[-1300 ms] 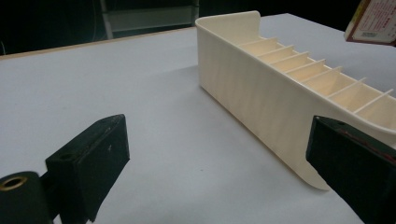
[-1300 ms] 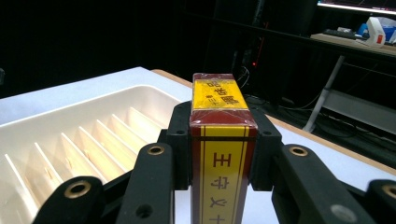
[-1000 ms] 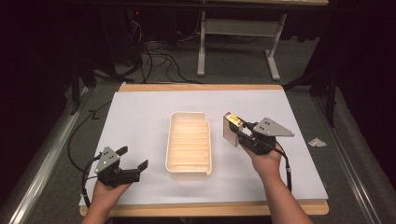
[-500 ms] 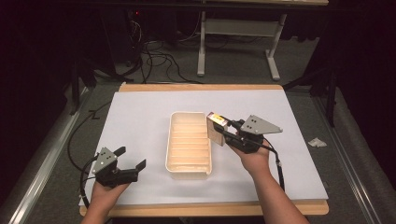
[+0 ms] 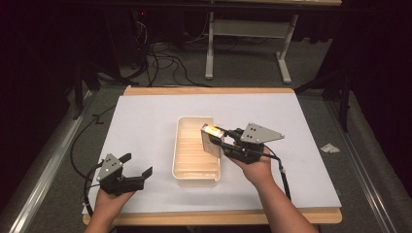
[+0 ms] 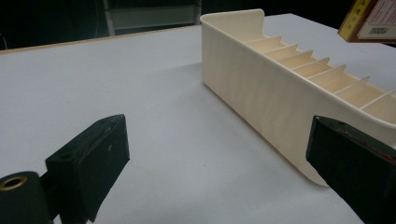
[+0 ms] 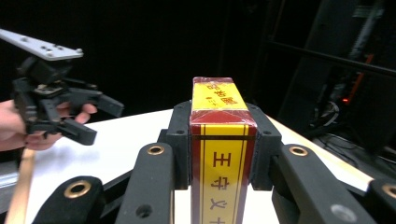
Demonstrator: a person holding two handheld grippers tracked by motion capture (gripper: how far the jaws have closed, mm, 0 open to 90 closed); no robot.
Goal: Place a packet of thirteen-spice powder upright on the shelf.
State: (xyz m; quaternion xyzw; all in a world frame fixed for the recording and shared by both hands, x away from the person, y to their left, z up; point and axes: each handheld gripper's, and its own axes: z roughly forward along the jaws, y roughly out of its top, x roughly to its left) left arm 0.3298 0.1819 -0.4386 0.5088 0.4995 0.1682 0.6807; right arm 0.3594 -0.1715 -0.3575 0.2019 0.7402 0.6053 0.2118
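High view: my right gripper point(image 5: 217, 139) is clamped on the red-and-yellow box point(image 5: 211, 140), held over the right rim of the cream slotted tray point(image 5: 196, 172), not yet slotted in, while my left gripper point(image 5: 137, 171) rests left of the tray, jaws apart.

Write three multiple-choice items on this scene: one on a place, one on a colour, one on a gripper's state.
1. Where is the box?
A. over the slotted tray's right rim
B. at the table's far left corner
C. on the floor

2. What colours show on the box's face?
A. blue and white
B. yellow and dark red
C. green and black

3. How is the left gripper?
A. shut on the box
B. shut on the tray
C. open, holding nothing

Key: 1 A, the high view shows it held by the right gripper there; 2 B, plain in the right gripper view; 3 C, its jaws stand apart.
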